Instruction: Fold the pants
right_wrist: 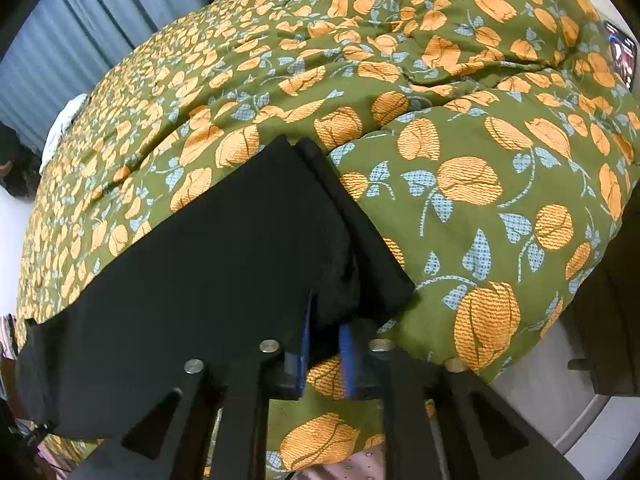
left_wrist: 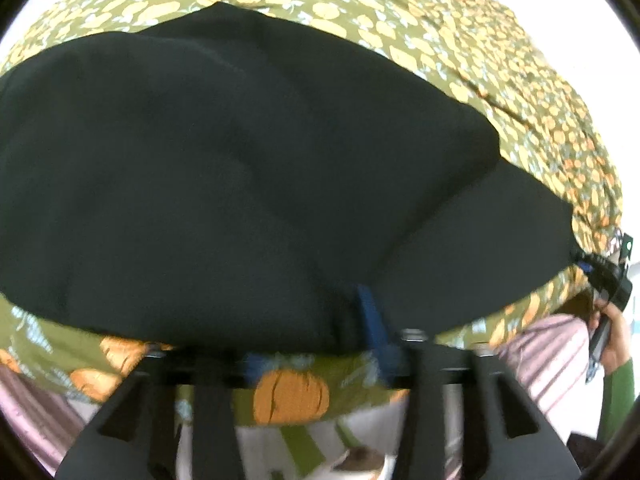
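The black pants lie spread over a green bedcover with orange flowers. In the left wrist view my left gripper is shut on the near hem of the pants; one blue pad shows and the cloth hides the other. In the right wrist view the pants show a folded corner, and my right gripper is shut on that edge between its blue pads. The right gripper also shows at the far right of the left wrist view, at the other end of the hem.
The bedcover bulges in thick folds around the pants. A blue curtain hangs behind the bed at the left. A phone lies at the far right of the bed. A pink striped cloth and the floor lie below the bed edge.
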The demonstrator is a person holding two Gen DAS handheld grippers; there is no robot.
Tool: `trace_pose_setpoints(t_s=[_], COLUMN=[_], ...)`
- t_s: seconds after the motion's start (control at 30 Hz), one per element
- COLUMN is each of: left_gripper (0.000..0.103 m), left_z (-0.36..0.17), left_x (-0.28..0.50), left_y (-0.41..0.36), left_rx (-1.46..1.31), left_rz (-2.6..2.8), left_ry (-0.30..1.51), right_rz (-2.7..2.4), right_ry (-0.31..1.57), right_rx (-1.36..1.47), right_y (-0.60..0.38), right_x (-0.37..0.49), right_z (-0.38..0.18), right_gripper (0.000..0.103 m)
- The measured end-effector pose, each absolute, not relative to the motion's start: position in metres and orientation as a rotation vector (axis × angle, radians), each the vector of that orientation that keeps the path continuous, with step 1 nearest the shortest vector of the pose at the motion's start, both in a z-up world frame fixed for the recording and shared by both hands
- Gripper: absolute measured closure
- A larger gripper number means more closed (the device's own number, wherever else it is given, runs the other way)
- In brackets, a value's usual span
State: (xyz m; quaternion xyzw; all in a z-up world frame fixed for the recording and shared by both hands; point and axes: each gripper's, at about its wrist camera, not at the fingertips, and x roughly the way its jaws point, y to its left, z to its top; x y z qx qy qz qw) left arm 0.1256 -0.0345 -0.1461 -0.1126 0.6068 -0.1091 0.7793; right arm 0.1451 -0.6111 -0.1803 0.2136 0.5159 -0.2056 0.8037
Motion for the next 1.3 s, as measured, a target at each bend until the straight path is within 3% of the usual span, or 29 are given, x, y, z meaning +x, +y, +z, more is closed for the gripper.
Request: trace_pose_setpoints(t_s=[0.03, 0.13, 0.17, 0.27, 0.33, 0.4, 0.53, 0.7, 0.77, 0.87, 1.0, 1.13, 1.3], left_gripper=[0.026, 0.025, 0.025, 0.025, 0.019, 0.013, 0.012, 0.012, 0.012, 0.012, 0.012, 0.007, 0.006], left_z=[-0.143, -0.128, -0.122, -0.096, -0.078, -0.068, -0.076, -0.127, -0.148, -0.160, -0.144, -0.117, -0.125], left_x=[0.121, 0.106, 0.100, 0.088, 0.093, 0.107, 0.155, 0.185, 0.184, 0.162, 0.153, 0.162, 0.187], left_y=[-0.033, -0.031, -0.030, -0.025, -0.018, -0.010, 0.008, 0.017, 0.005, -0.030, -0.047, -0.032, 0.018], left_rx=[-0.213, -0.047, -0.001, 0.114, 0.123, 0.098, 0.012, -0.040, -0.037, 0.139, 0.173, 0.131, 0.053], left_rz=[-0.236, -0.249, -0.257, -0.246, -0.221, -0.189, -0.082, -0.002, -0.041, -0.082, -0.129, -0.075, 0.097], left_ry=[1.317, 1.322, 1.313, 1.240, 1.161, 1.089, 0.983, 1.101, 1.169, 1.149, 1.105, 1.026, 1.043], right_rz=[-0.427, -0.540, -0.611, -0.682, -0.621, -0.511, -0.310, -0.275, -0.337, -0.392, -0.420, -0.308, -0.077], right_ry=[1.076, 0.943, 0.849, 0.716, 0.689, 0.697, 0.771, 0.966, 0.967, 0.893, 0.810, 0.733, 0.781], right_rx=[0.481, 0.479, 0.475, 0.467, 0.458, 0.425, 0.371, 0.437, 0.525, 0.575, 0.526, 0.385, 0.326], right_y=[-0.612, -0.613, -0.612, -0.602, -0.587, -0.560, -0.509, -0.499, -0.515, -0.525, -0.520, -0.486, -0.436], right_x=[0.140, 0.114, 0.097, 0.074, 0.078, 0.098, 0.152, 0.186, 0.174, 0.162, 0.151, 0.157, 0.188], right_z=[-0.177, -0.154, -0.139, -0.117, -0.110, -0.108, -0.127, -0.199, -0.219, -0.206, -0.186, -0.159, -0.154], right_gripper=[0.054, 0.012, 0.010, 0.010, 0.010, 0.010, 0.010, 0.010, 0.017, 0.017, 0.016, 0.013, 0.012])
